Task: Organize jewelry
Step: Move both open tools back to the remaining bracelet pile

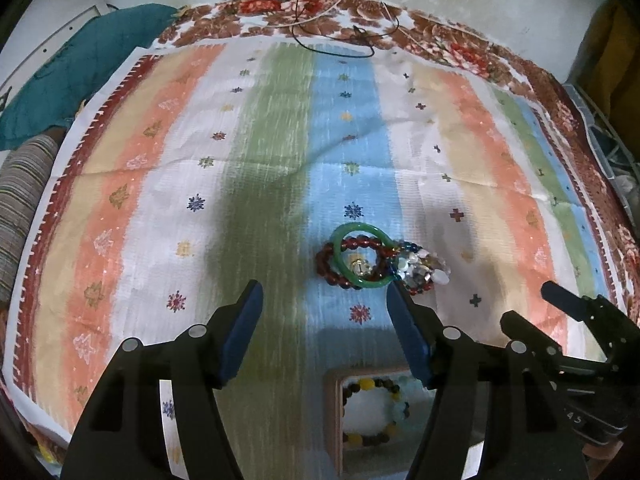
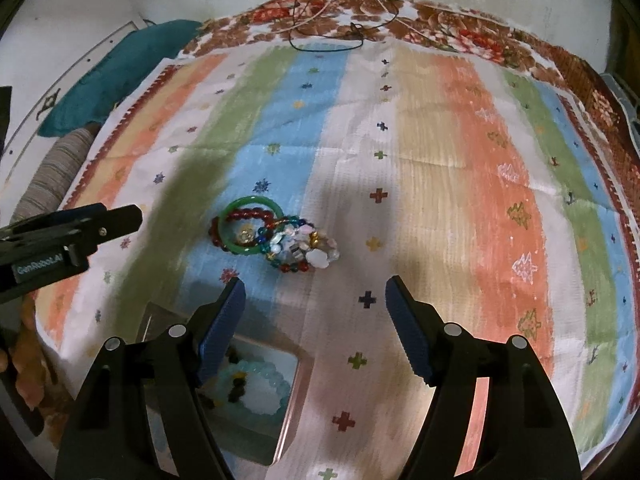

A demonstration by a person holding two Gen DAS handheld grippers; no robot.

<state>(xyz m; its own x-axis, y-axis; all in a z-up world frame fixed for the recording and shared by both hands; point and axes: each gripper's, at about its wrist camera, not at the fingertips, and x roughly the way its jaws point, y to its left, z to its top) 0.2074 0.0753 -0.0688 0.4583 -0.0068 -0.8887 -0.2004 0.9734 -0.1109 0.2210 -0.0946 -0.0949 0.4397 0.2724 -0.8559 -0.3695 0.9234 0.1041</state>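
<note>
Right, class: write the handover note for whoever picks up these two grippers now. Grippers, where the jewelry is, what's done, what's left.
Left gripper: open, nothing between its fingers, just short of the jewelry pile.
Right gripper: open, nothing held, also near the pile.
Pile on the striped cloth: green bangle lying over a dark red bead bracelet, tangled with a multicolored bead bracelet and pale stone pieces.
Done: the box near the grippers already holds beaded bracelets.
Left: untangle the pile and put the pieces away, probably in the box.

A green bangle (image 1: 362,256) lies flat, tangled with red bead bracelets (image 1: 344,264) on the striped cloth (image 1: 280,140). Another beaded bracelet (image 1: 376,412) sits inside the open box (image 1: 332,408).
</note>
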